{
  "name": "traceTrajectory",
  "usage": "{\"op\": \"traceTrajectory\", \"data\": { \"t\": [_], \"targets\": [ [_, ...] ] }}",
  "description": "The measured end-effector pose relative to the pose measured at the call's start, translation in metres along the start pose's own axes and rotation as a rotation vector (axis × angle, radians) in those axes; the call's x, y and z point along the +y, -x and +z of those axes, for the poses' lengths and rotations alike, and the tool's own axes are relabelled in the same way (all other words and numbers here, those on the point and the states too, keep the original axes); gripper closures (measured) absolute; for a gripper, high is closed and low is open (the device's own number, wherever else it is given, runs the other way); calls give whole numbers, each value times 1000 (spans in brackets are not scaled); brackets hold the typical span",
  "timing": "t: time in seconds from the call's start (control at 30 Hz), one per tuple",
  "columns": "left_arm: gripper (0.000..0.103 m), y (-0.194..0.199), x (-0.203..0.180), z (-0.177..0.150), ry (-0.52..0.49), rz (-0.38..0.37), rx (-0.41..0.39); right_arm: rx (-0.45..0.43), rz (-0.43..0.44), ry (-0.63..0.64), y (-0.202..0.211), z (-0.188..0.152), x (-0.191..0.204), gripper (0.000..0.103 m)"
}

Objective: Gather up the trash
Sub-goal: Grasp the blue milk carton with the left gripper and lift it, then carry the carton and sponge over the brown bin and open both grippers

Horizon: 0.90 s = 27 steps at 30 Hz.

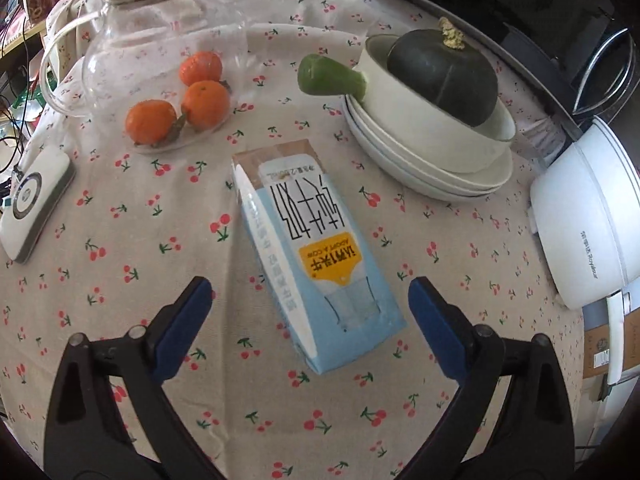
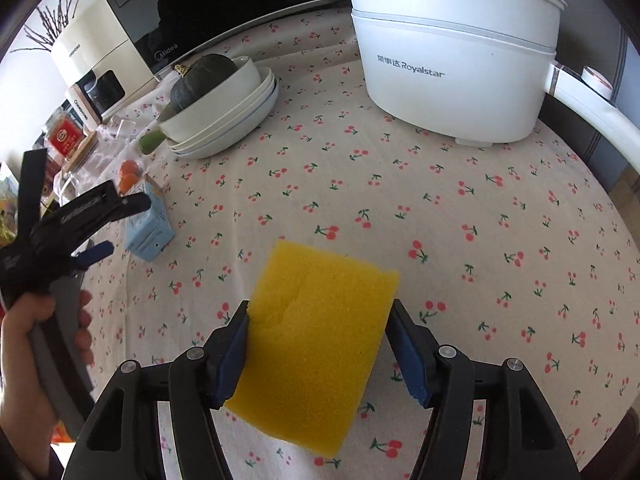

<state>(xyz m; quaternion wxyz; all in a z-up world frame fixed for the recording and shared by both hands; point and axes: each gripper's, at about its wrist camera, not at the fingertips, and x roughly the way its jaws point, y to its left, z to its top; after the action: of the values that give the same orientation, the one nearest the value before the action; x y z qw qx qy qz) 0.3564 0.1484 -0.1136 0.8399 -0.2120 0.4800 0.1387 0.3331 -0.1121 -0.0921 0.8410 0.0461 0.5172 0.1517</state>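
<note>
Cardboard, pale blue and white, the milk carton (image 1: 310, 252) lies flat on its side on the cherry-print tablecloth (image 1: 440, 280), its brown folded top pointing away towards the oranges (image 1: 180, 100) and the stack of white dishes (image 1: 432, 168) that carries a dark green squash (image 1: 444, 80). As the one obvious piece of rubbish, it looks to be the thing to pick up now. The left gripper (image 1: 310, 308) hovers over the near end with its blue pads spread wide — wider than the carton, one on each side, gripping nothing yet. To do this step well, I would lower it straight down until the pads flank the long side faces, then close gently; an empty carton probably dents easily and could squirt out if pinched at a corner or squeezed hard. The carton lies slightly skewed to the fingers, so a small twist of the wrist to line the pads up with its sides should give a flatter hold. The right gripper (image 2: 316, 344) is closed part-way on a yellow sponge (image 2: 316, 344), pads pressing its two edges, held above bare cloth well apart from the carton — it is best kept still there, clear of the white Royalstar cooker (image 2: 452, 64) behind it.
</note>
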Motion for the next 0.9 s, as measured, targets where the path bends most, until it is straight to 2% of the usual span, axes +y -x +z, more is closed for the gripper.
{"op": "traceTrajectory", "data": {
  "t": [0.03, 0.07, 0.1, 0.13, 0.2, 0.43, 0.63, 0.9],
  "targets": [
    [16, -4, 3, -2, 14, -15, 15, 4, 4, -3, -1, -1, -2, 37],
    [16, -3, 5, -5, 16, -26, 2, 8, 5, -6, -1, -4, -4, 36],
    [27, 1, 5, -7, 2, -38, -14, 11, 3, -6, -2, -4, -6, 36],
    [38, 1, 5, -9, -14, -70, 4, 14, -2, -5, -3, -5, -7, 36],
    [45, 9, 7, -14, -48, -91, 18, 19, -12, -7, -1, -7, -10, 36],
    [45, 50, 30, -48, -95, -152, 55, 5, -34, -27, 30, -15, -9, 36],
    [45, 87, 47, -81, -152, -189, 65, -19, -34, -34, 72, -36, 1, 36],
    [45, 121, 36, -106, -217, -265, 59, -33, -45, -57, 110, -69, 1, 36]
  ]
}}
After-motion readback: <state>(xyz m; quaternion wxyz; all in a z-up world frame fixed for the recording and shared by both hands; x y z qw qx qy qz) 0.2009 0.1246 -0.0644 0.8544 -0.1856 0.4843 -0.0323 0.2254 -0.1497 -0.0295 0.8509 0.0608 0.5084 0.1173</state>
